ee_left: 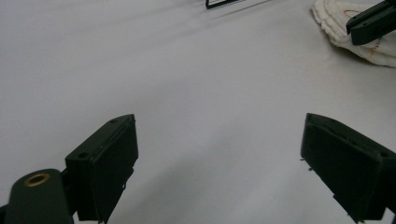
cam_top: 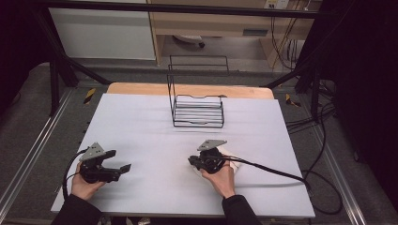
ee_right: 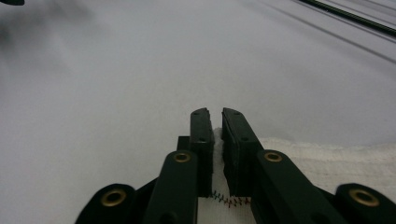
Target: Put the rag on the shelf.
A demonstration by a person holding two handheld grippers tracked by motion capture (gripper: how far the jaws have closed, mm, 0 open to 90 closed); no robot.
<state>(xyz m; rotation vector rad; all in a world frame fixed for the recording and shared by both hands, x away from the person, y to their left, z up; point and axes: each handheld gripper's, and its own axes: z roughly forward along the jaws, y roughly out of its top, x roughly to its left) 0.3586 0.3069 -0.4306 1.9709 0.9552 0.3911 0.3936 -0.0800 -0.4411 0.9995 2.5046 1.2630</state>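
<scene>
A white folded cloth (cam_top: 236, 166) with stitched edges lies on the table at the near right. My right gripper (cam_top: 192, 162) rests low over its left edge, held by a hand. In the right gripper view the jaws (ee_right: 215, 115) stand almost together, with a fold of the cloth (ee_right: 336, 163) pinched between the pads. My left gripper (cam_top: 119, 161) sits at the near left in the other hand, its jaws wide apart (ee_left: 219, 122) over bare table with nothing between them. From the left gripper view the cloth (ee_left: 332, 21) and the right gripper's jaws (ee_left: 373, 22) appear at the upper right.
A black wire rack (cam_top: 197, 110) stands at the back middle of the white-covered table (cam_top: 141, 122). A black cable (cam_top: 272, 169) trails from the right gripper off the table's right edge. Dark frame bars and floor cables surround the table.
</scene>
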